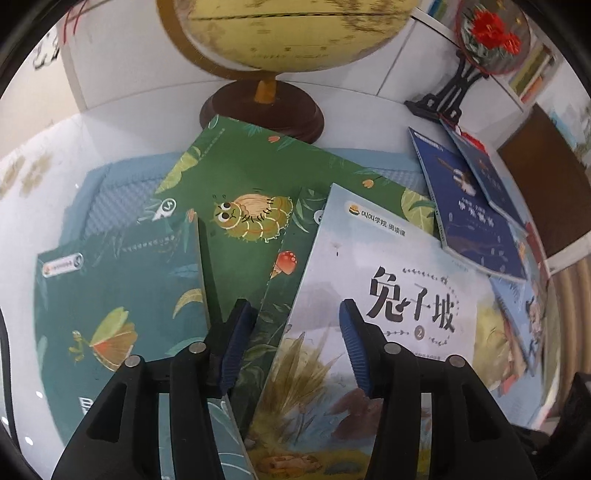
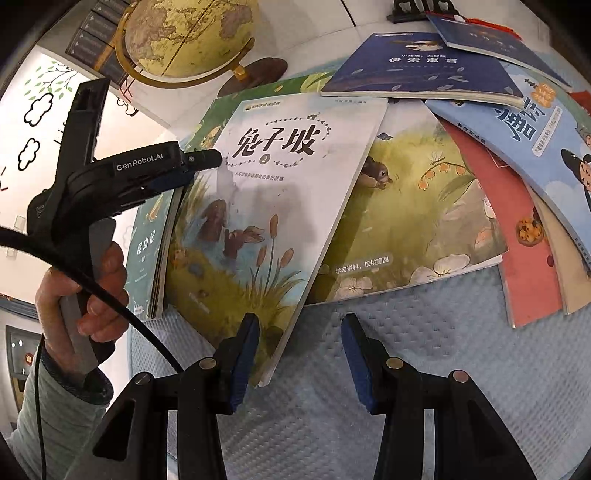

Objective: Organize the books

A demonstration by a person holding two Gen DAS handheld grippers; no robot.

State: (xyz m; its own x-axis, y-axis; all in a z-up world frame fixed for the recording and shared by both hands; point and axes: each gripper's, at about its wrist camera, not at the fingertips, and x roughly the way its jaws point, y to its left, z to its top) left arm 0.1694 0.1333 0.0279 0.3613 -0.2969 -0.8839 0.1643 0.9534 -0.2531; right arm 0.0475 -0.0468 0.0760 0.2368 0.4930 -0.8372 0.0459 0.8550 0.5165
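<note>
Several picture books lie spread and overlapping on a pale blue mat (image 2: 424, 350). A pale rabbit book (image 1: 369, 295) (image 2: 266, 206) lies on top of green insect books (image 1: 251, 192). A teal insect book (image 1: 110, 306) (image 2: 147, 251) lies at the left. Dark blue books (image 1: 472, 218) (image 2: 424, 70) lie at the far right. My left gripper (image 1: 295, 314) is open above the left edge of the rabbit book; it also shows in the right wrist view (image 2: 199, 158). My right gripper (image 2: 299, 325) is open and empty over the near corner of the rabbit book.
A yellow globe (image 1: 280, 29) (image 2: 184, 37) on a brown base stands behind the books. A black stand with a red flower ornament (image 1: 484, 40) is at the back right. A green meadow book (image 2: 413, 214), a red book (image 2: 524, 251) and a light blue book (image 2: 546, 147) fan out right.
</note>
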